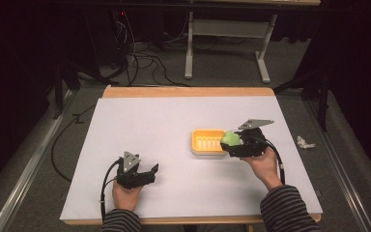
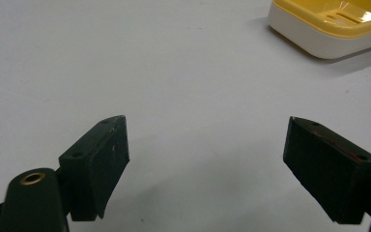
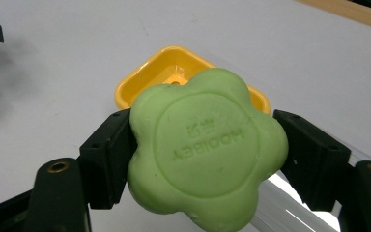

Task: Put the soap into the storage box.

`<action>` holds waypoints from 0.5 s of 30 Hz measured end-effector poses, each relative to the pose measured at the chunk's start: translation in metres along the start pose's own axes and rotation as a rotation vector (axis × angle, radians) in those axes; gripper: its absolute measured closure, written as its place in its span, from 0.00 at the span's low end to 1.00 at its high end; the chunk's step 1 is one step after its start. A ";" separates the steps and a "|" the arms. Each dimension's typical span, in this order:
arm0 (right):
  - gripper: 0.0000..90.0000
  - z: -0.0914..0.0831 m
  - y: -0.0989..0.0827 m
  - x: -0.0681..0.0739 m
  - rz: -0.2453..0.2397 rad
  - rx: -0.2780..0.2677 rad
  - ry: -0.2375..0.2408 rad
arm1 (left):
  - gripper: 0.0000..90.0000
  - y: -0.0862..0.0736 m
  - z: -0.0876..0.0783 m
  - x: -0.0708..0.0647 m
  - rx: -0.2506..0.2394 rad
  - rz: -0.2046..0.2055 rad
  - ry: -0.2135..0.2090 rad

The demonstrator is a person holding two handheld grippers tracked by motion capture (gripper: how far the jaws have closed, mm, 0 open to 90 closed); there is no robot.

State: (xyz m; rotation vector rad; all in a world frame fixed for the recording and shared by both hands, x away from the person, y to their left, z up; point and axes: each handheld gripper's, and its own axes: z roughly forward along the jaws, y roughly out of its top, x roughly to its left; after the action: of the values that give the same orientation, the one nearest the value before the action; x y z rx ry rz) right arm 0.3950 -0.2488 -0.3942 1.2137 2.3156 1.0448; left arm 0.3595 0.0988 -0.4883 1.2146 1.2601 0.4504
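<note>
A green flower-shaped soap point(image 3: 206, 147) is clamped between the two black jaws of my right gripper point(image 3: 205, 154), which is shut on it. From above, the soap point(image 1: 230, 139) hangs at the right edge of a yellow soap dish point(image 1: 206, 141) on the white table. My right gripper point(image 1: 232, 144) comes in from the right, held by a hand. The dish point(image 3: 174, 72) lies just beyond the soap in the right gripper view. My left gripper point(image 1: 154, 169) rests low at the front left, jaws wide apart with nothing between them point(image 2: 207, 154). The dish's corner point(image 2: 328, 29) sits far ahead of it.
The white table sheet point(image 1: 145, 121) has bare room to the left of and behind the dish. A wooden edge point(image 1: 188, 91) borders the far side. Crumpled paper point(image 1: 305, 142) lies on the floor to the right. A table frame and cables point(image 1: 145, 58) stand beyond.
</note>
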 end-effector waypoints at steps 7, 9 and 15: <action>0.31 0.017 0.007 -0.003 0.015 0.027 0.008 | 0.19 0.000 0.000 0.000 0.005 0.003 0.001; 0.30 0.021 0.009 -0.002 0.012 0.030 0.011 | 0.19 0.000 0.001 0.000 0.008 0.003 0.001; 0.30 0.032 0.014 0.001 0.006 0.054 0.018 | 0.19 0.000 0.000 0.000 0.007 0.003 0.001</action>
State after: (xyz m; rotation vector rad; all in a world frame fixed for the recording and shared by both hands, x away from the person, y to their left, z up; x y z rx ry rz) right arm 0.4210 -0.2285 -0.4055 1.2373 2.3695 1.0047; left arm 0.3599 0.0991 -0.4886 1.2219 1.2616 0.4492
